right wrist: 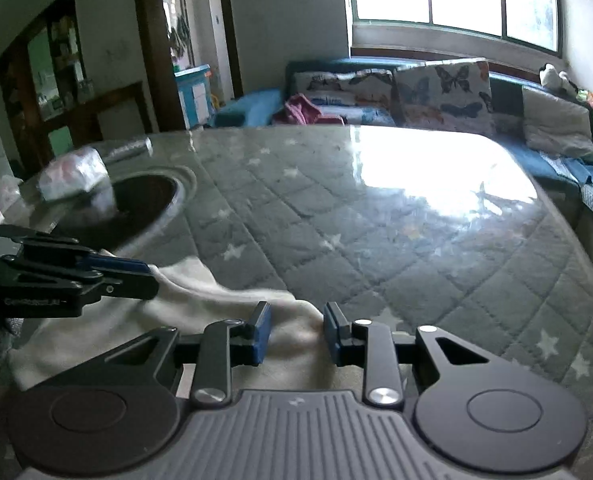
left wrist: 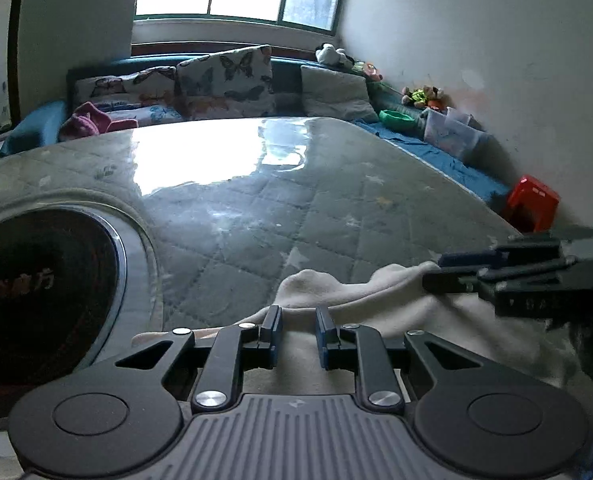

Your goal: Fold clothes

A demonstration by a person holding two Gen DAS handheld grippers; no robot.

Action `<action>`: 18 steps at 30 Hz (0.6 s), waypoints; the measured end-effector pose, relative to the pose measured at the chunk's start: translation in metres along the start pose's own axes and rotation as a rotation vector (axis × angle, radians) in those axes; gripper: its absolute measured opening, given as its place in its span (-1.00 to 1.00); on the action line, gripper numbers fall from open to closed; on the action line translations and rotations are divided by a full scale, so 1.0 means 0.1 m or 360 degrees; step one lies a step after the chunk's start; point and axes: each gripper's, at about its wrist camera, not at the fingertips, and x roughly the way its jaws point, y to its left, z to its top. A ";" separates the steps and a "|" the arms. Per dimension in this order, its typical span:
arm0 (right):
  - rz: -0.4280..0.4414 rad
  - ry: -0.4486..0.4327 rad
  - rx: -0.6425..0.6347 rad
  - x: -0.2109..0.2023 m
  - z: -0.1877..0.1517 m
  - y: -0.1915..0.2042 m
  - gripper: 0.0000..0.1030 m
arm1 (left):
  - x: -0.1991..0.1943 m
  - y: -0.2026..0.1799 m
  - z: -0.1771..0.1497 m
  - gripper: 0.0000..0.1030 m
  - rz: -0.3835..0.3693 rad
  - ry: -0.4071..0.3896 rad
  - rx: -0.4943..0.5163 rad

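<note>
The white cloth [left wrist: 348, 300] looks soft and fuzzy. The table cover [left wrist: 256, 208] is quilted under shiny clear plastic (it glares). Gripper fingers [left wrist: 270, 328] look matt black.

Tabletop [left wrist: 296, 200] with grey quilted star-print cover under a glossy clear sheet, window glare on the far part. Cream garment [left wrist: 336, 292] lies crumpled at the near edge. Round black inset burner [left wrist: 44, 280] set into the left side. A blurred white wrapped bundle [right wrist: 72, 176] sits at the burner's far rim, silver cylinder [right wrist: 130, 148] just behind it.
</note>
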 end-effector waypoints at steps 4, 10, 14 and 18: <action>-0.0020 -0.0013 -0.0034 -0.07 0.01 0.05 -0.45 | -0.07 0.04 0.01 -0.59 -0.0008 -0.0009 -0.0033; 0.0009 -0.0047 -0.0152 -0.33 -0.02 0.26 -0.44 | -0.34 0.18 -0.01 -0.19 0.0066 -0.0079 -0.0132; 0.0076 -0.0049 -0.0243 -0.48 -0.09 0.47 -0.23 | -0.53 0.28 -0.08 0.03 0.0138 -0.0090 -0.0212; 0.0156 -0.0038 -0.0336 -0.57 -0.15 0.71 -0.18 | -0.68 0.34 -0.16 0.19 0.0190 -0.0100 -0.0267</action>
